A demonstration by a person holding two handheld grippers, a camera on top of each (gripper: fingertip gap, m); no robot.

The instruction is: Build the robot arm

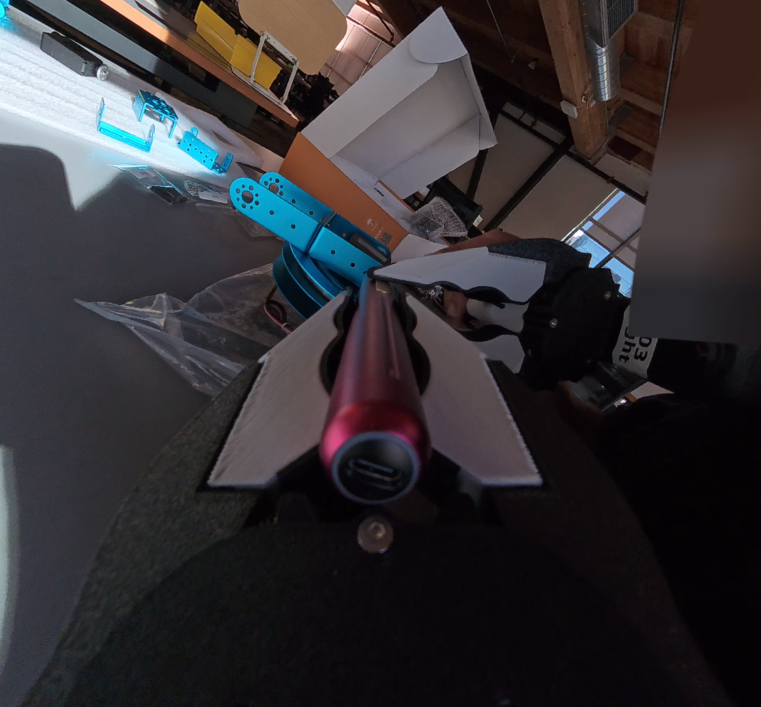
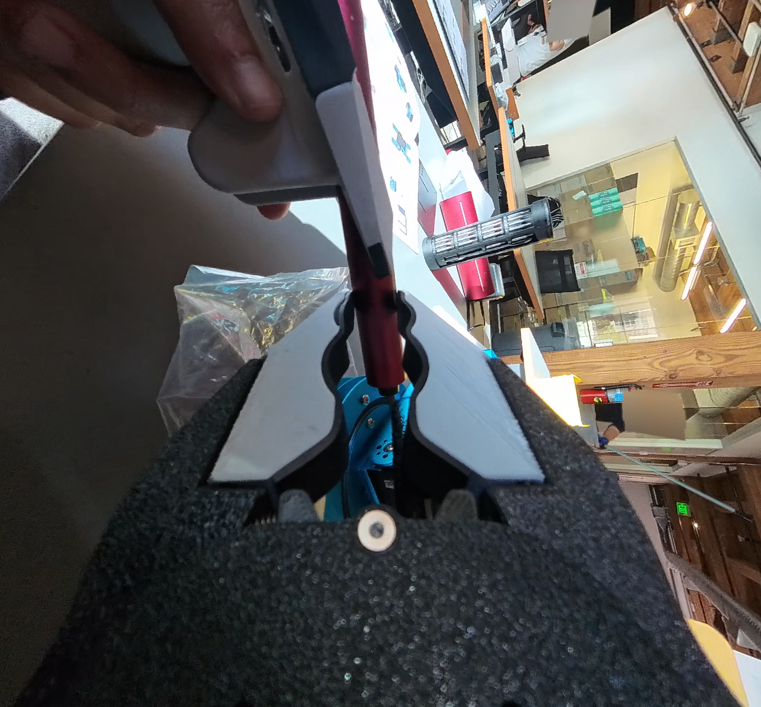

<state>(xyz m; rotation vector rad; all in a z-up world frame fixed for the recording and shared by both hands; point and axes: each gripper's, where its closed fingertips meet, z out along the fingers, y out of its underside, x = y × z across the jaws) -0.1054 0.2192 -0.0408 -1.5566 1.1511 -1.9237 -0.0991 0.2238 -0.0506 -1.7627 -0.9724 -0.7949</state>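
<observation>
Magenta metal pen-shaped screwdriver (image 1: 376,361) sits pinched in your left gripper (image 1: 372,296), right gripper (image 2: 374,302) nipping its tip above blue aluminium bracket assembly (image 1: 325,242).

White table (image 1: 136,242) — blue brackets (image 1: 164,123), plastic bag (image 1: 193,324), open box (image 1: 370,160)

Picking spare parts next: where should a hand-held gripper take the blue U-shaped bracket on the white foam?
Probably from above, pinching the blue U-shaped bracket across its middle bar: it lies on the white foam, both ears upright, long edges free.
</observation>
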